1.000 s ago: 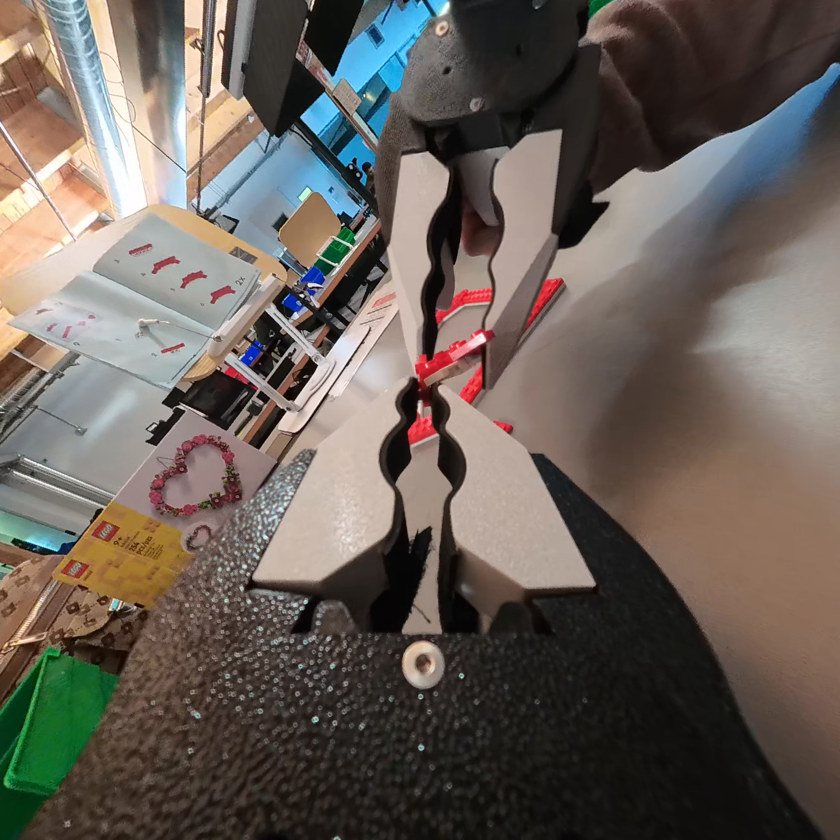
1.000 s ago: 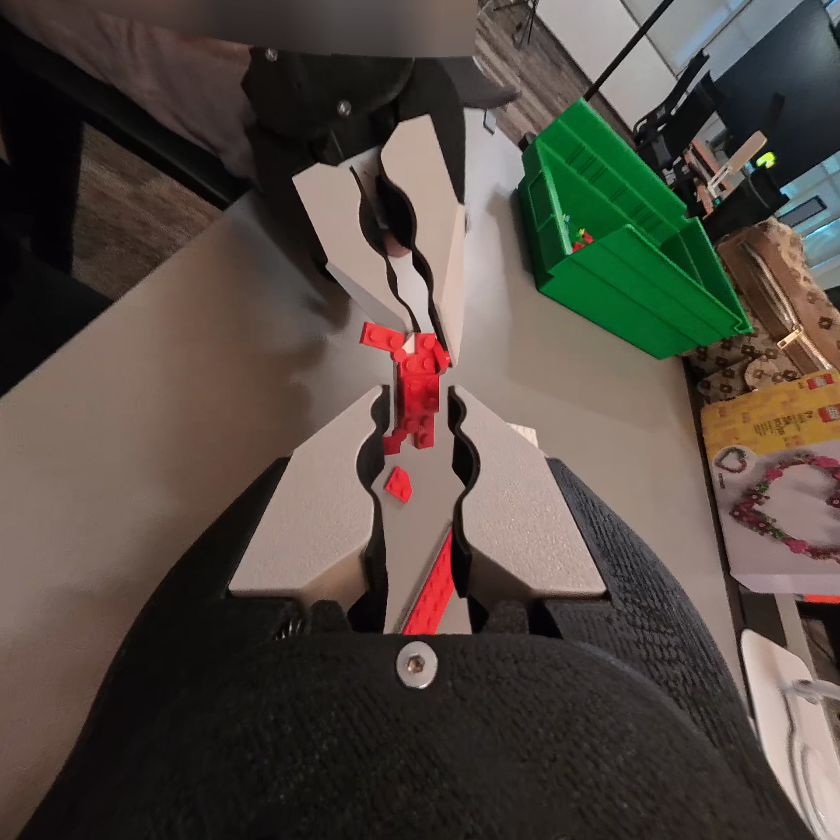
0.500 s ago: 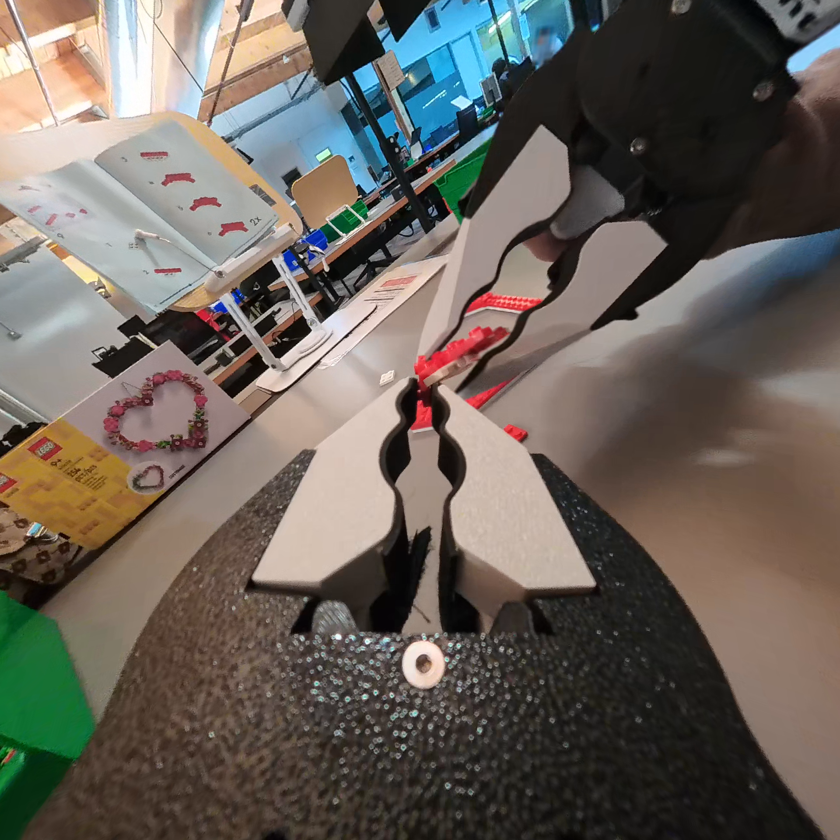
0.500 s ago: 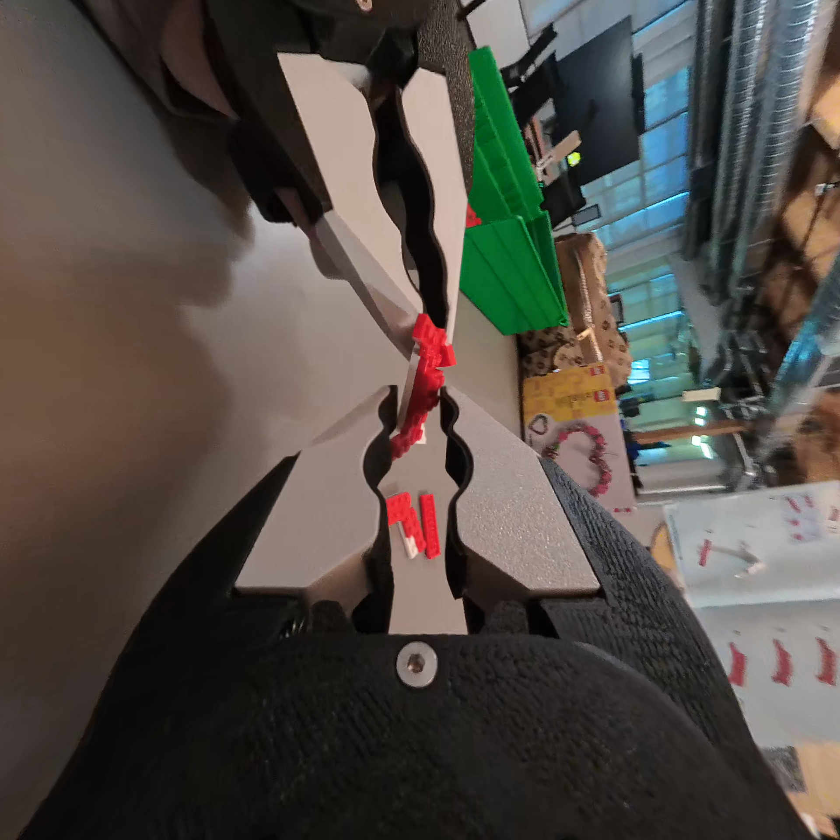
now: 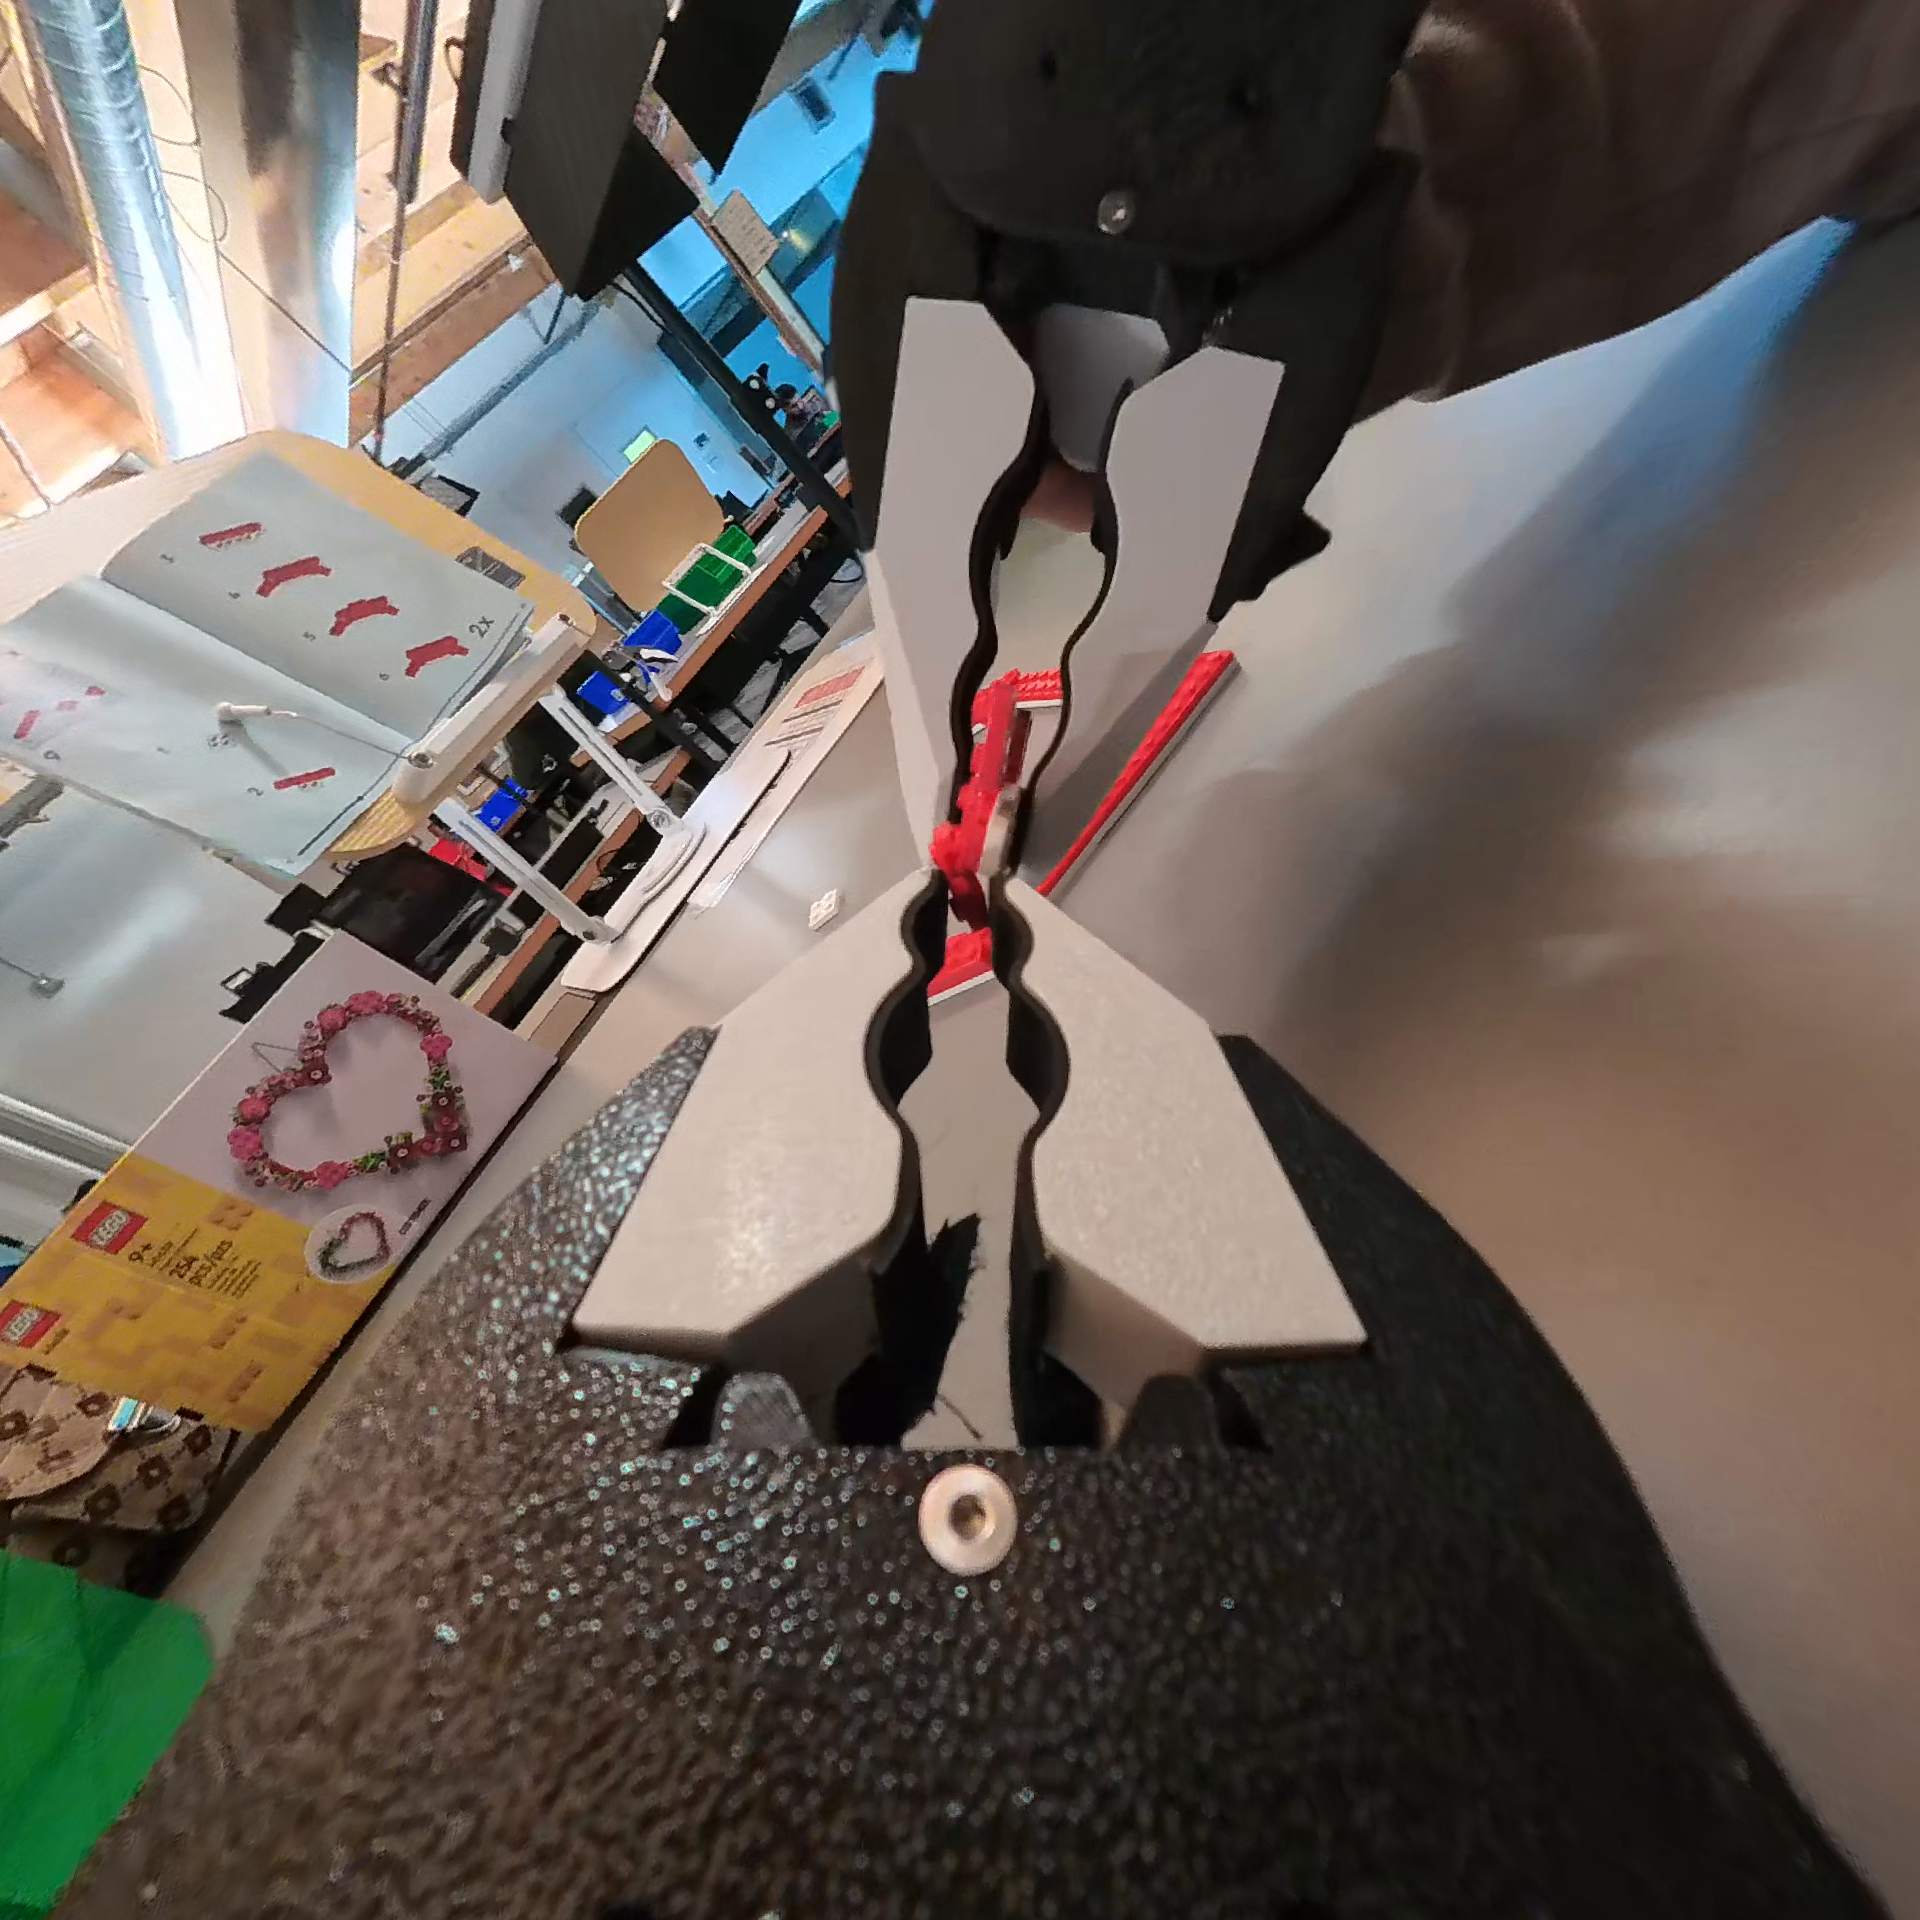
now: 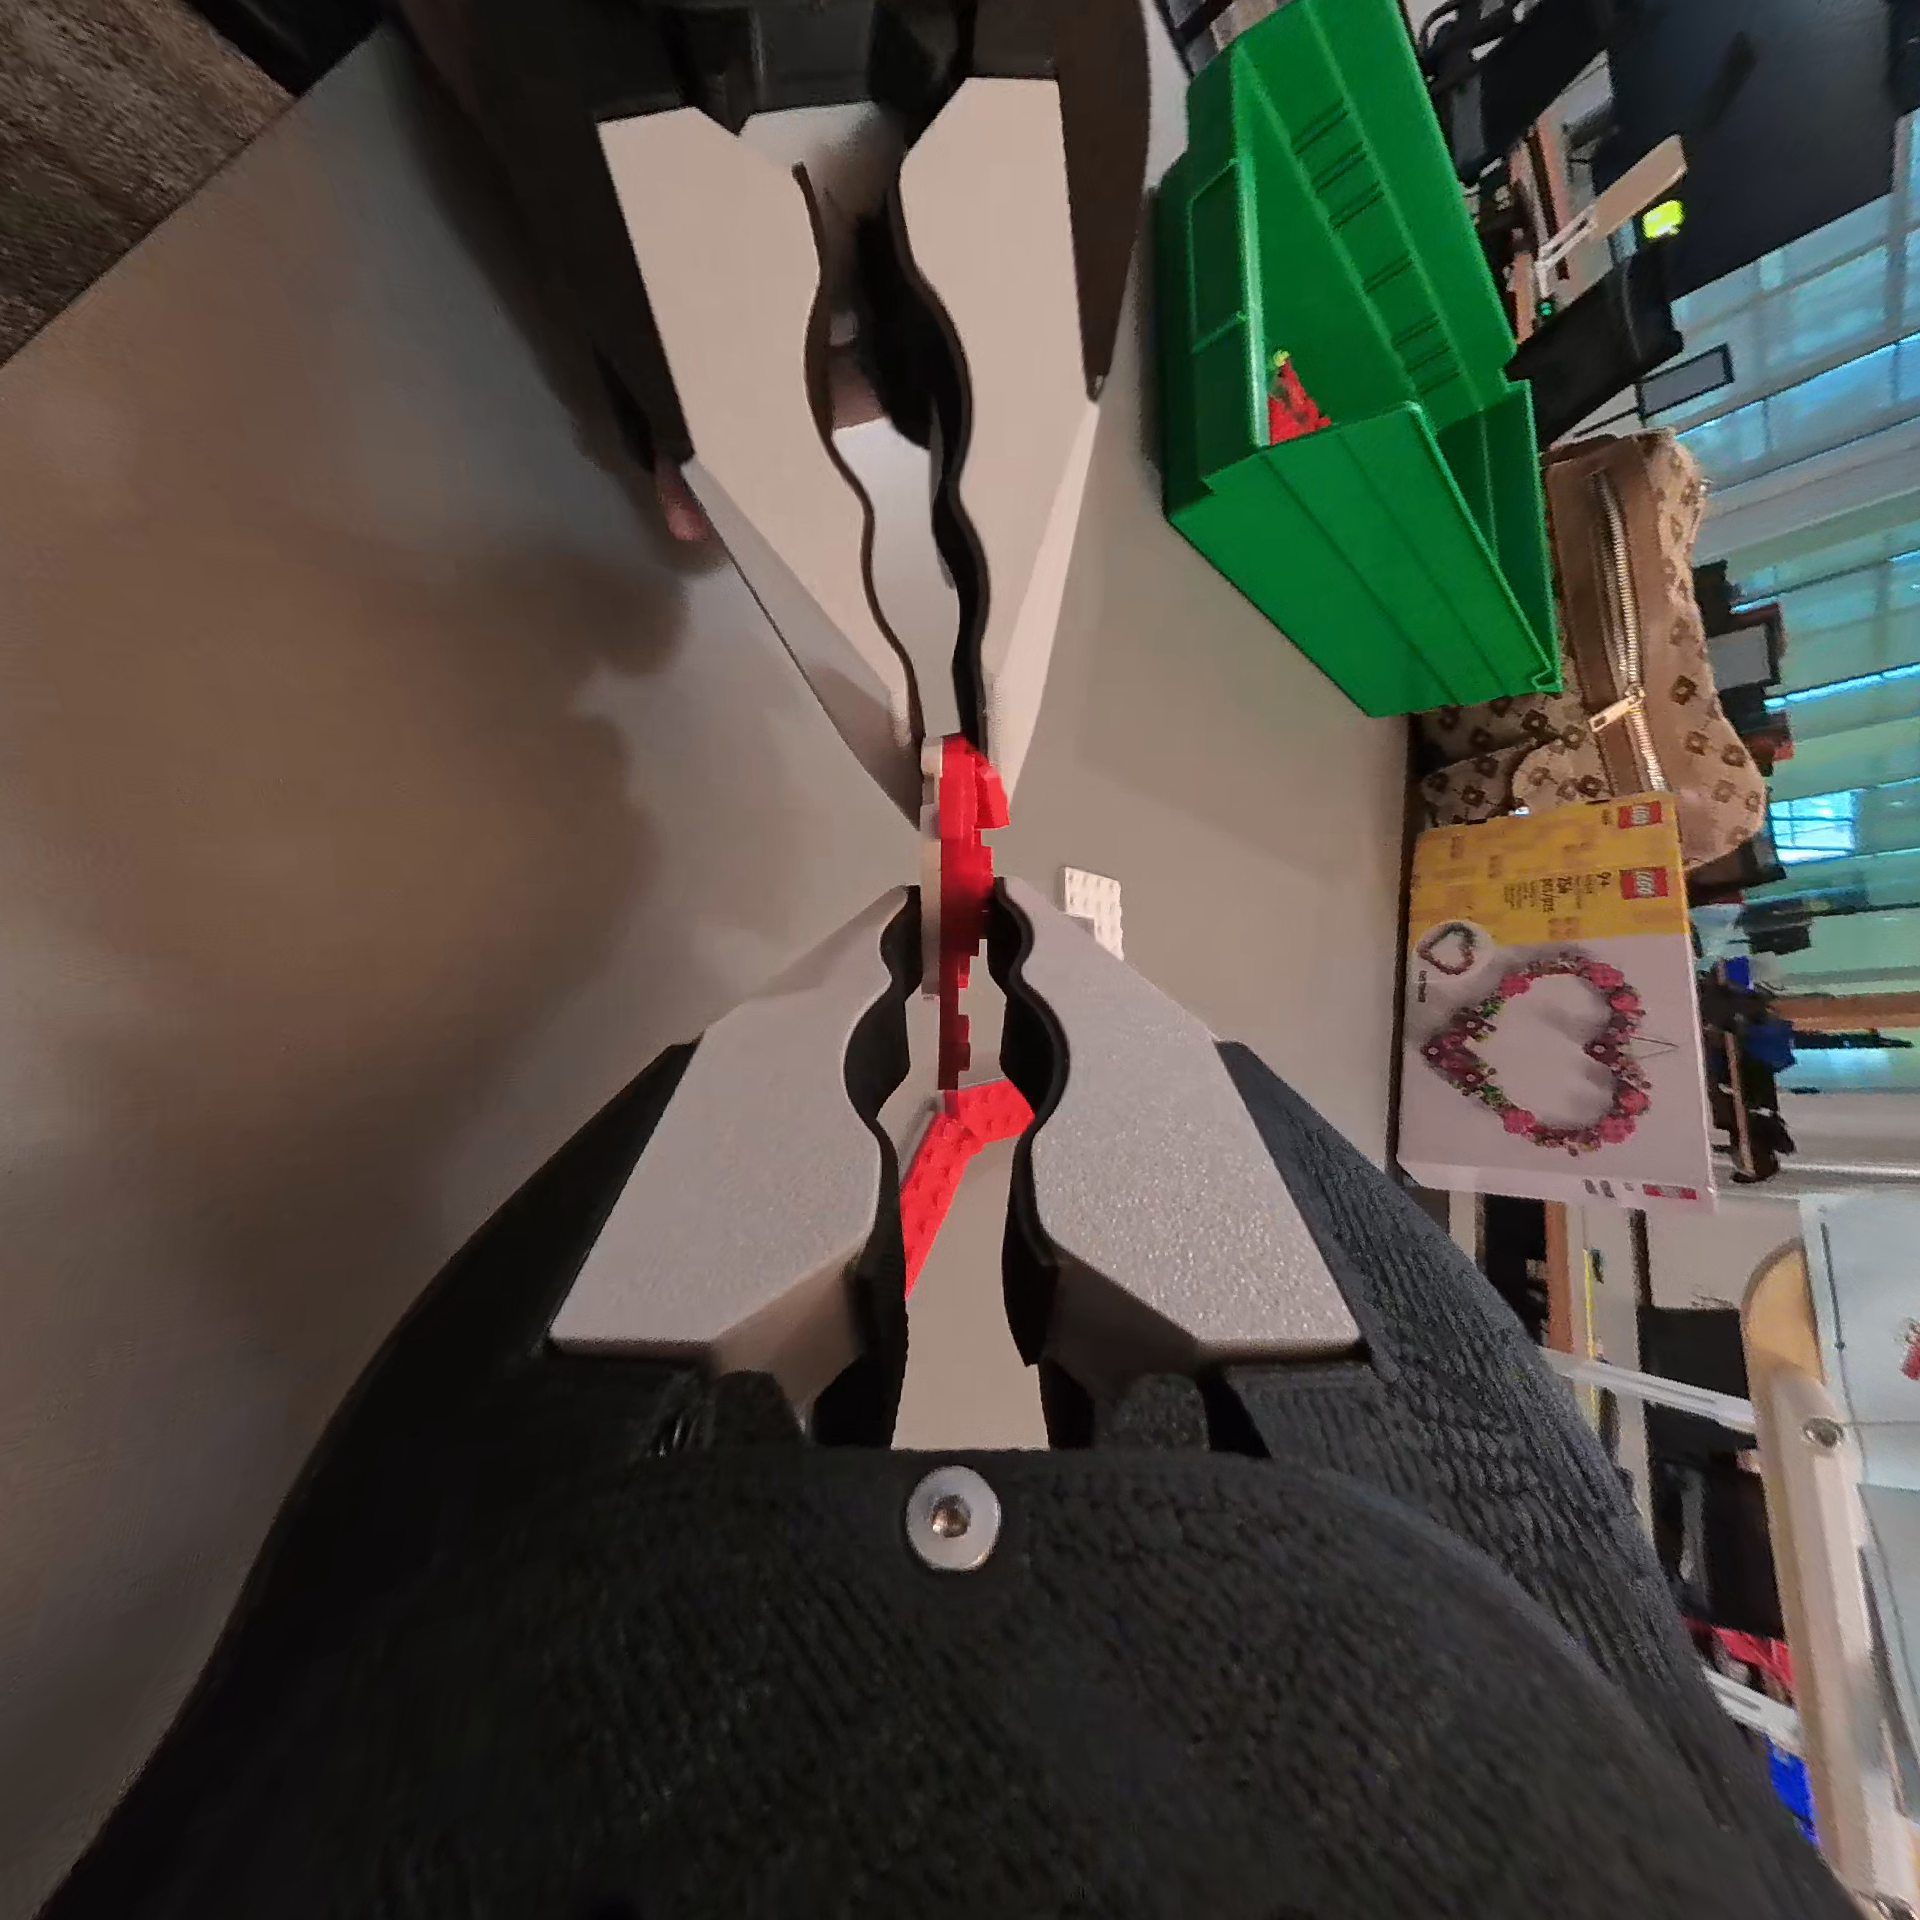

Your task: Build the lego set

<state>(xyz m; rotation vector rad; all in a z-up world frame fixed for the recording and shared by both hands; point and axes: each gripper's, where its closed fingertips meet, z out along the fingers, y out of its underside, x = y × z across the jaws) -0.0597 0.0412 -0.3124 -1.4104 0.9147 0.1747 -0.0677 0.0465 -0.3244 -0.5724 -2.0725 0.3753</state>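
A small red Lego assembly [image 5: 977, 800] with a grey plate on one side is held above the grey table [image 5: 1558, 831], seen edge-on. My left gripper [image 5: 966, 896] is shut on its near end. My right gripper [image 5: 982, 821] faces it tip to tip and is shut on the other end. In the right wrist view the right gripper [image 6: 951, 906] grips the assembly [image 6: 961, 831], and the left gripper [image 6: 951, 750] pinches its far end. Loose red plates [image 6: 951, 1158] lie on the table below; a long red plate [image 5: 1143, 764] lies behind.
A green bin [image 6: 1340, 416] with red pieces stands on the table. The Lego box [image 6: 1548, 987] and a patterned bag [image 6: 1631, 644] lie beside it. A small white plate [image 6: 1091, 899] rests on the table. An instruction booklet [image 5: 281, 665] sits on a stand. Only a small space, under 4 cm, lies between the two pairs of fingers.
Both grippers have kept hold of the red assembly and rolled together. The assembly has turned from lying flat to edge-on.
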